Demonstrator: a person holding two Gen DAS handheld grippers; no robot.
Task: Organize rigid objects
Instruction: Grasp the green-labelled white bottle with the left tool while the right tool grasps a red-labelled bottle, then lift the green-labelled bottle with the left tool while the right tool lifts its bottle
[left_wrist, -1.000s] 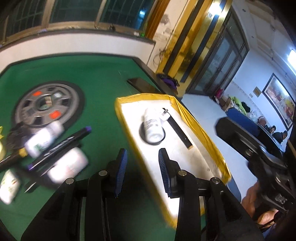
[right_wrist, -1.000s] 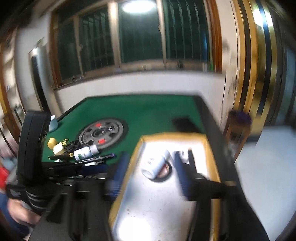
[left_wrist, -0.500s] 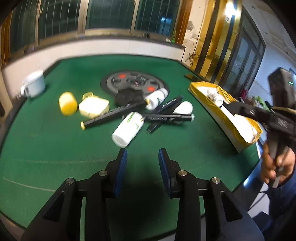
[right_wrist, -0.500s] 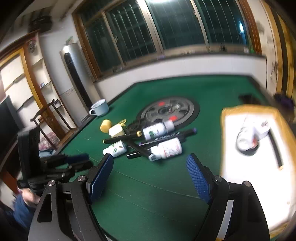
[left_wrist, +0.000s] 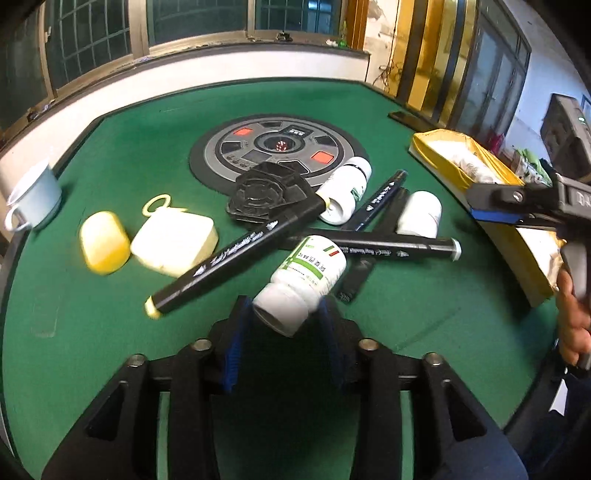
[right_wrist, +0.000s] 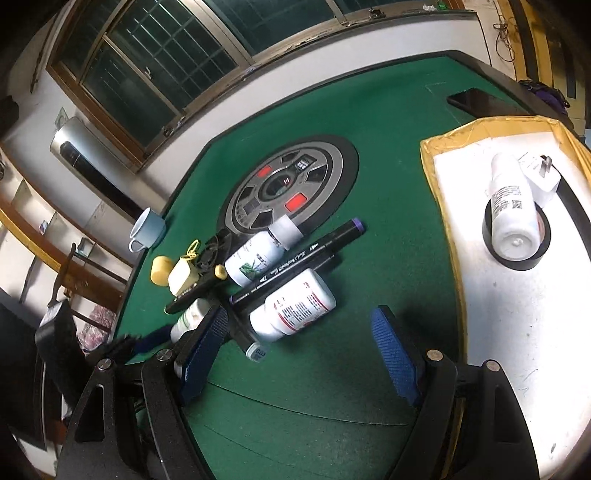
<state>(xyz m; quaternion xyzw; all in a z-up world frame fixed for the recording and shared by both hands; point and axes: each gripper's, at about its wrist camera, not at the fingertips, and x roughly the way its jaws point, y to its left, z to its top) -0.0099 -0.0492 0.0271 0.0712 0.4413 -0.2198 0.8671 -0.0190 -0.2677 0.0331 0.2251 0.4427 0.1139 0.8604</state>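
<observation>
Looking along my left claw (left_wrist: 282, 332), its jaws have just been opening and stand apart around the cap end of the green-label bottle (left_wrist: 304, 280), which lies under crossed markers (left_wrist: 236, 258); clamping now could drag those markers. Along my right claw (right_wrist: 295, 350), jaws wide and empty, the red-label bottle (right_wrist: 295, 308) lies just ahead, the tray (right_wrist: 439, 162) to the right; a careless sweep might roll it away.

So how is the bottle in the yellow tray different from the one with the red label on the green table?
The tray bottle lies inside a black ring in the yellow tray; the red-label bottle lies on the green table among markers. The tray bottle's label shows dark print only; the other's has red print. Both are white and lie on their sides.
</observation>
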